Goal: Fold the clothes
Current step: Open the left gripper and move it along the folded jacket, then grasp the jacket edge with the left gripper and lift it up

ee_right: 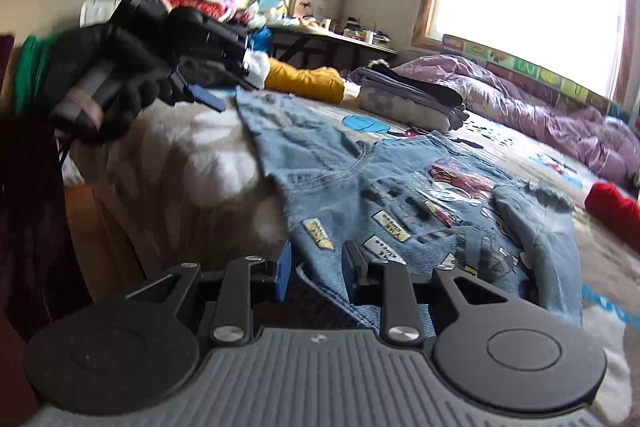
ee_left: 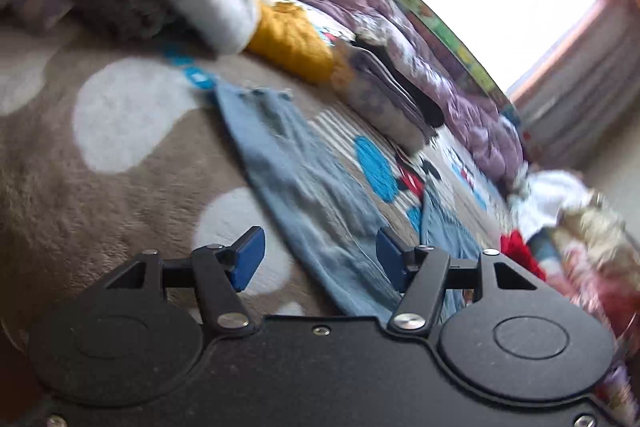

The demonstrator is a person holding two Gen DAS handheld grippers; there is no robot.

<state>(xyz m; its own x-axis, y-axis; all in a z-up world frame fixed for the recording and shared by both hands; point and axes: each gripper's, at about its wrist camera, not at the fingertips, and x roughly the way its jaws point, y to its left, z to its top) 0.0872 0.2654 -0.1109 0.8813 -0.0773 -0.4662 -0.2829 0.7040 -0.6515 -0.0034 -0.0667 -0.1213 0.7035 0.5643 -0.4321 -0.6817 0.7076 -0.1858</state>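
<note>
Item: jeans (ee_right: 384,187), one pair, pale blue denim with sewn patches and frayed hems. Location: spread on the bed (ee_left: 120,163), over a brown cover with pale dots; waist end toward the right gripper, one leg running off toward the far pile, the other lying to the right.

Left to right in the right wrist view:
- Gloved hand (ee_right: 116,75) holding the left gripper (ee_right: 204,97), raised above the far leg end, near it but not touching. In its own view the left gripper (ee_left: 318,257) stands wide apart, nothing between the blue pads, a leg of the jeans (ee_left: 304,187) lying below the gap.
- Yellow garment (ee_right: 308,79), behind the jeans, apart.
- Folded stack (ee_right: 412,99), grey and lilac, just beyond the jeans.
- Purple quilt (ee_right: 540,107), bunched along the window side.
- Red garment (ee_right: 612,203), far right, apart.

Right gripper (ee_right: 318,273): jaws parted, empty, at the near edge of the jeans by the waist (whether a pad touches cloth cannot be told).

Handling, as judged: denim is heavy for clothing and fairly stiff, so it should hold a crease and not slip readily; patches add thickness and may resist a sharp fold. Frayed hems are weak holds. Better grips: the doubled waistband for the right gripper, the side seam just above the hem for the left.
</note>
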